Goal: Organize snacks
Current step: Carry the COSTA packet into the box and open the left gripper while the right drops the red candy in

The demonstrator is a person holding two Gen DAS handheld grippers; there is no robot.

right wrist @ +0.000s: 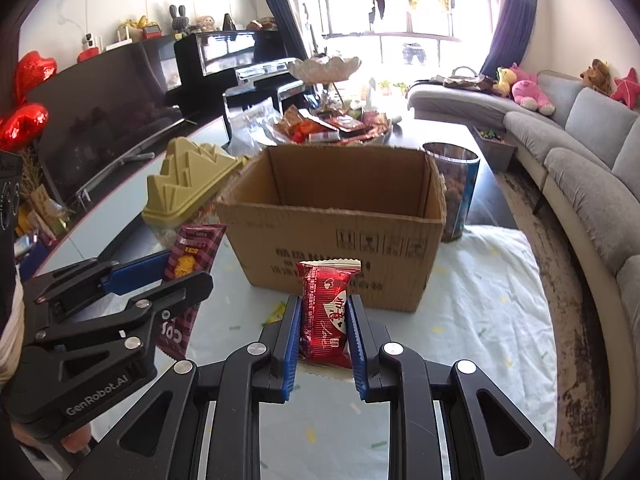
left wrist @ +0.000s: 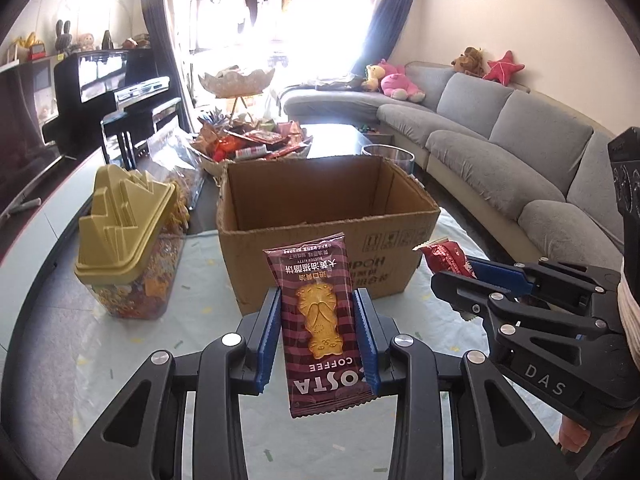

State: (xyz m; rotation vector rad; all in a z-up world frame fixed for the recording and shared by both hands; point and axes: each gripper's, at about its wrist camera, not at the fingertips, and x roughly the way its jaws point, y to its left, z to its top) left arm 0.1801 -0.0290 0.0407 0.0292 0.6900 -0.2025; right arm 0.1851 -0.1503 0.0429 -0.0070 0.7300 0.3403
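fingers (left wrist: pixel 267 340) pinch maroon biscuit packet (left wrist: pixel 320 320), cat-shaped print.

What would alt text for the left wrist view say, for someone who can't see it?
The left gripper clamps a maroon Costa Coffee cat-biscuit packet in front of an open cardboard box on a cloth-covered table. At right, the right gripper holds a red snack packet; at left stands a gold-lidded snack jar.
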